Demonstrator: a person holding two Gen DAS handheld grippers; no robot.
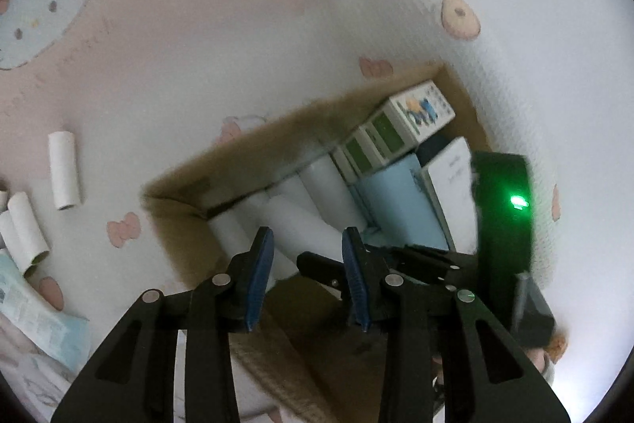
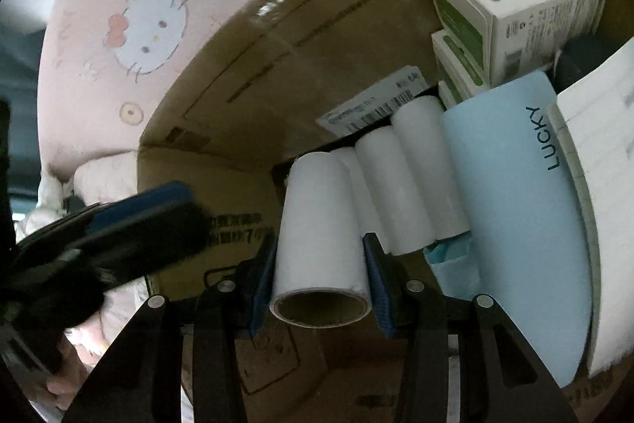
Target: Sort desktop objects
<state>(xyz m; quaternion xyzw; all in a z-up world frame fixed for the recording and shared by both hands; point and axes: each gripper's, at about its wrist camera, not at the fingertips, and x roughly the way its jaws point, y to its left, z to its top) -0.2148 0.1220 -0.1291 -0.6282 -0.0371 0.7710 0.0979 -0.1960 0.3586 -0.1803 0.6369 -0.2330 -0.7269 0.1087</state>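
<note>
Right gripper jaws are clamped on a white paper roll, held lengthwise over the cardboard box, presumably to be laid beside the rolls stacked there. Left gripper jaws stand half open and empty above the box; loose rolls remain on the bedsheet.

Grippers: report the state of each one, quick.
Left gripper: open, nothing between its fingers, above the cardboard box.
Right gripper: shut on a white roll, over the box.

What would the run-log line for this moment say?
right gripper: shut on white roll, over cardboard box | left gripper: open, empty | loose rolls on cloth
</note>
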